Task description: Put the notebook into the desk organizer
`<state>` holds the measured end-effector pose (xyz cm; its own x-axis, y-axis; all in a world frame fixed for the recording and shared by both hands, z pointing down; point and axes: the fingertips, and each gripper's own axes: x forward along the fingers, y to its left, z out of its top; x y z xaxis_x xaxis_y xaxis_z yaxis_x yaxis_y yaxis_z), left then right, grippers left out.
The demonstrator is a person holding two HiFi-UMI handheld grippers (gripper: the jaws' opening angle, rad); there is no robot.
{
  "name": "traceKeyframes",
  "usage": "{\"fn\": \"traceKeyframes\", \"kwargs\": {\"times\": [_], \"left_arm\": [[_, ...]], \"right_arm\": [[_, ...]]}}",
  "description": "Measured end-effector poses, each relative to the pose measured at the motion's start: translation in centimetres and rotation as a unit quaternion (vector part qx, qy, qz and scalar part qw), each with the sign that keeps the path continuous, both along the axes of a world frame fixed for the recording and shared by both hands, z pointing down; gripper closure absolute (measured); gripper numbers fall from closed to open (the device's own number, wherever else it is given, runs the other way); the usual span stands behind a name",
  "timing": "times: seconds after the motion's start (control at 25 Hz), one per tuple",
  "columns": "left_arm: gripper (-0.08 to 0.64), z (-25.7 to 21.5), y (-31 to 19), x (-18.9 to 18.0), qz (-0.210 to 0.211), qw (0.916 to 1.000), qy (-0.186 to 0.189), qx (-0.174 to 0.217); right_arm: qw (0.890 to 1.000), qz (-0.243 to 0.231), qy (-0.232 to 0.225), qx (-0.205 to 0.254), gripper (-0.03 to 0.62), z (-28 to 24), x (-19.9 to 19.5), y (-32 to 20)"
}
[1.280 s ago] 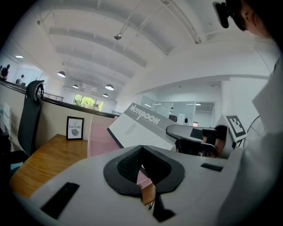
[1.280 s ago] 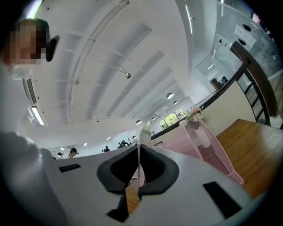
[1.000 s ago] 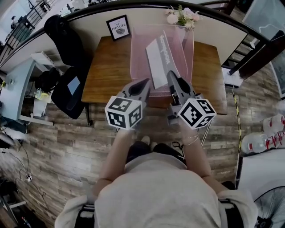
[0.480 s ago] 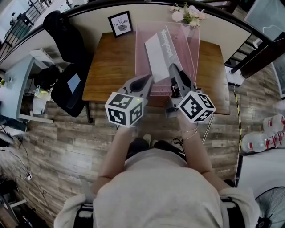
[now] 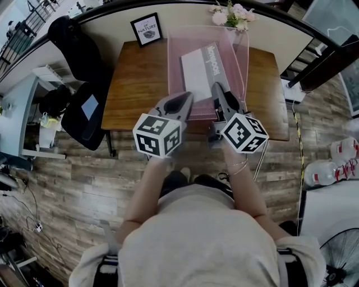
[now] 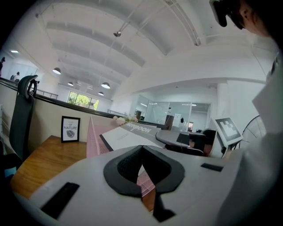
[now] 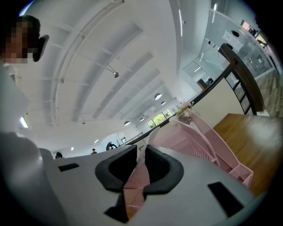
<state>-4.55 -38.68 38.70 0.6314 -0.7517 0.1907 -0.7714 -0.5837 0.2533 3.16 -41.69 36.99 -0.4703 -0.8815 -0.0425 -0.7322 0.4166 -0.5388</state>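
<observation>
A pink mesh desk organizer [image 5: 242, 61] stands on the wooden desk [image 5: 134, 84]. The white and grey notebook [image 5: 199, 70] lies sloped inside it, cover up. In the head view my right gripper [image 5: 216, 88] reaches to the notebook's near right corner. Its jaws have just been opening. In the right gripper view a narrow gap shows between the jaws of the right gripper [image 7: 142, 152], with a thin pale edge at the tips and the organizer [image 7: 199, 141] behind. My left gripper [image 5: 185, 100] hovers shut and empty at the organizer's front edge. Past the left gripper [image 6: 141, 152] I see the notebook [image 6: 128, 134].
A framed print [image 5: 146, 29] and a bunch of flowers [image 5: 230, 14] stand at the desk's back edge. A black office chair [image 5: 78, 67] sits left of the desk. Water bottles [image 5: 325, 174] lie on the floor at the right.
The notebook has sunk and tipped flatter into the organizer. My right gripper followed it forward and slightly down. The left gripper stayed about where it was.
</observation>
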Motion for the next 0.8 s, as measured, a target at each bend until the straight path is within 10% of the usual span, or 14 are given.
{"fn": "traceKeyframes", "kwargs": {"times": [0.8], "left_arm": [[0.546, 1.1, -0.1, 1.3, 0.019, 0.9997, -0.004, -0.016]], "right_arm": [[0.994, -0.015, 0.063, -0.083, 0.463, 3.6, 0.8, -0.5]]}}
